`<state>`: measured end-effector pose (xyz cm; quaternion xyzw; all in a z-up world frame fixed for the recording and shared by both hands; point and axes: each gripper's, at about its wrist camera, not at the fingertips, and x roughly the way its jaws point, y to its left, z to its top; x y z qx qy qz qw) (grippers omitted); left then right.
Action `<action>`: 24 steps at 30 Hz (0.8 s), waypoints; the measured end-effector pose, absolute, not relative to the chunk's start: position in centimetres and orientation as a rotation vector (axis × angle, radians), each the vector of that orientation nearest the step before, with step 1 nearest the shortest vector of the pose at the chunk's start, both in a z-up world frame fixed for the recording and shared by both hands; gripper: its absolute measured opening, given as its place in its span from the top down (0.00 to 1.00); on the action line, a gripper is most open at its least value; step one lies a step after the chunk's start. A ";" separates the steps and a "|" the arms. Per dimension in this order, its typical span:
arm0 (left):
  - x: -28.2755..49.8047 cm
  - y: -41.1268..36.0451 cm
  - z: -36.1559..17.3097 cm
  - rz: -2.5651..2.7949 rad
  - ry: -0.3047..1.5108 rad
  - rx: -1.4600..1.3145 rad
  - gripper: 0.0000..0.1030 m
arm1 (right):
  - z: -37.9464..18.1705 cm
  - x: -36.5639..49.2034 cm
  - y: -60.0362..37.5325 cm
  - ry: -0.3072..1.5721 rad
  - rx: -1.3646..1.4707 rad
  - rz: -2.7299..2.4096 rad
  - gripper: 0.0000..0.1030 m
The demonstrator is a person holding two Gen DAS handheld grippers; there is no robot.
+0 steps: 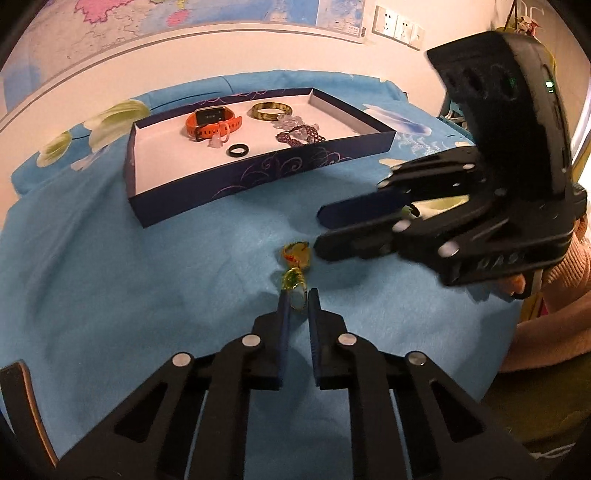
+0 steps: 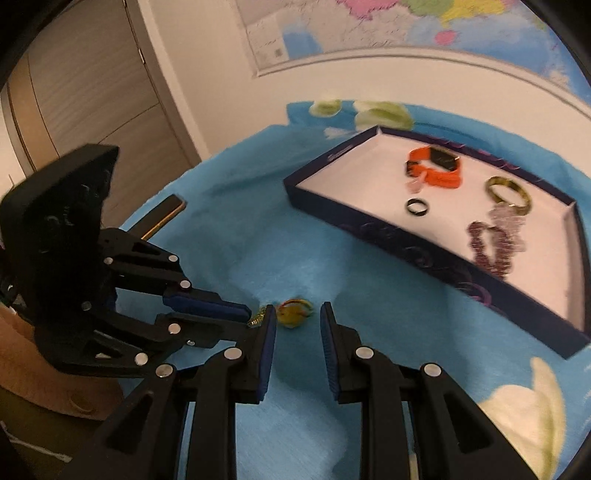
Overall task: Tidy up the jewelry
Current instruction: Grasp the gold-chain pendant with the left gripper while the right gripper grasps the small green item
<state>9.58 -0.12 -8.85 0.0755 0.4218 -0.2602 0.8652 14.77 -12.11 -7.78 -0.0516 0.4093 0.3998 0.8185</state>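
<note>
A gold pendant piece (image 1: pixel 295 254) with a coiled gold link and a pale bead lies on the blue cloth. My left gripper (image 1: pixel 298 300) is shut on its pale bead end. My right gripper (image 2: pixel 297 314) is open, its fingertips on either side of the gold pendant (image 2: pixel 293 312); it also shows in the left wrist view (image 1: pixel 320 232). The dark blue box (image 1: pixel 236 177) holds an orange watch (image 1: pixel 212 123), a gold bangle (image 1: pixel 271 110), a black ring (image 1: pixel 238 150) and purple bead bracelets (image 1: pixel 301 134).
The blue cloth (image 1: pixel 110 295) with white flowers covers the table. A wall with a map and sockets (image 1: pixel 399 27) stands behind. A wooden door (image 2: pixel 92 103) is at the left. A dark flat object (image 2: pixel 162 218) lies near the table's left edge.
</note>
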 end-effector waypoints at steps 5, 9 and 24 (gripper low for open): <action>9.5 0.4 -8.9 -0.527 0.890 0.142 0.90 | -8.6 15.6 -11.4 0.898 -0.108 0.821 0.89; 9.6 0.6 -8.8 -0.519 0.885 0.139 0.90 | -8.3 15.8 -13.0 0.889 -0.080 0.778 0.96; 10.2 -0.6 -8.2 -0.540 0.836 0.125 0.70 | -7.0 14.1 -21.1 0.851 0.030 0.614 0.69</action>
